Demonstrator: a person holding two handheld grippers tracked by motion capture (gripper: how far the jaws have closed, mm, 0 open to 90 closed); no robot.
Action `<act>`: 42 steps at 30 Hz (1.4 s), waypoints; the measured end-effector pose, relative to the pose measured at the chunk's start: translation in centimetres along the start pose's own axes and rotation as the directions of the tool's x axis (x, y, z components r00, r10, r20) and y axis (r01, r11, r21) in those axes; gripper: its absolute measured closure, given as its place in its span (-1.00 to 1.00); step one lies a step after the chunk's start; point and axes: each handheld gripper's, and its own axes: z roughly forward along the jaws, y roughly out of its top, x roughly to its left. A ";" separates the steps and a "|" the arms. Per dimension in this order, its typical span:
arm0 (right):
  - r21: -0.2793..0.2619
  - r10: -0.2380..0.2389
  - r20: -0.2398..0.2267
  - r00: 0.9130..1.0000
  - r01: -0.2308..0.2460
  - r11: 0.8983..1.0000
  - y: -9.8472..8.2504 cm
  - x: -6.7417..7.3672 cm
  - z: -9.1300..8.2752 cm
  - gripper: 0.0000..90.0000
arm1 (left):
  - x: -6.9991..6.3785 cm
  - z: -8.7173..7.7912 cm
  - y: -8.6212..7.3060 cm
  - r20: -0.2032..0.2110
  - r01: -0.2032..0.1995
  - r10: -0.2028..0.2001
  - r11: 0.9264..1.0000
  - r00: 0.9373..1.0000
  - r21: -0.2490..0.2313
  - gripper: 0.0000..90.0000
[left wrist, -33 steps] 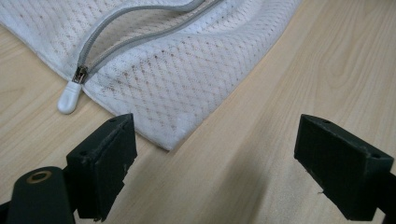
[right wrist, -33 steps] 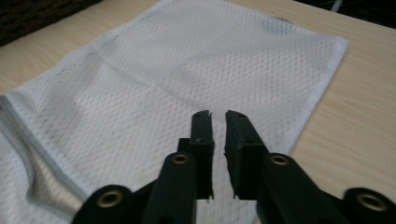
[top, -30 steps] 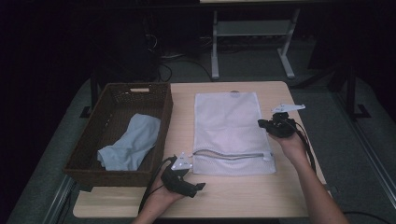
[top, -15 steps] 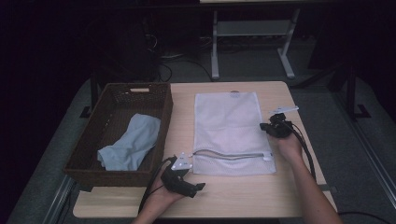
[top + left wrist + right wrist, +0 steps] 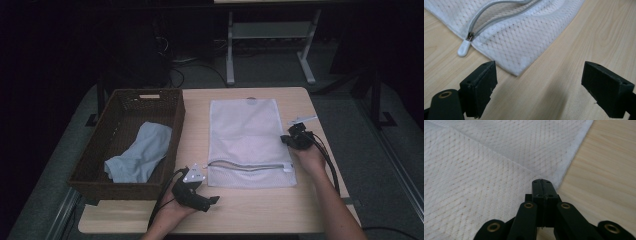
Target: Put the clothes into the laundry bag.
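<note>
The white mesh laundry bag (image 5: 249,141) is lying flat in the middle of the wooden table (image 5: 320,210), its long axis running away from me and its grey zipper (image 5: 248,166) crossing the near end, partly undone and gaping. The zipper's white pull (image 5: 463,48) is sitting at the bag's near left corner, just beyond the tips of my left gripper (image 5: 206,201), which I am resting low on the table with its jaws spread wide and nothing between them. From there the bag is lying ahead and slightly to the left in the left gripper view, its corner almost reaching into the gap.

My right gripper (image 5: 289,138) is poised at the bag's right edge, jaws pressed fully together; in the right gripper view (image 5: 542,185) the tips are sitting right at the hem, and I cannot tell whether any mesh is pinched between them.

I judge the left gripper the nearer one for the opening. To the left, well apart from the bag, a light blue cloth (image 5: 140,152) is waiting inside the dark wicker basket (image 5: 94,150).
</note>
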 end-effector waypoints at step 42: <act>0.085 0.011 0.001 1.000 -0.011 0.996 -5.1 -3.5 -5.4 1.00 | -0.2 0.2 0.1 0.003 -0.001 0.001 1.000 1.000 0.005 -0.72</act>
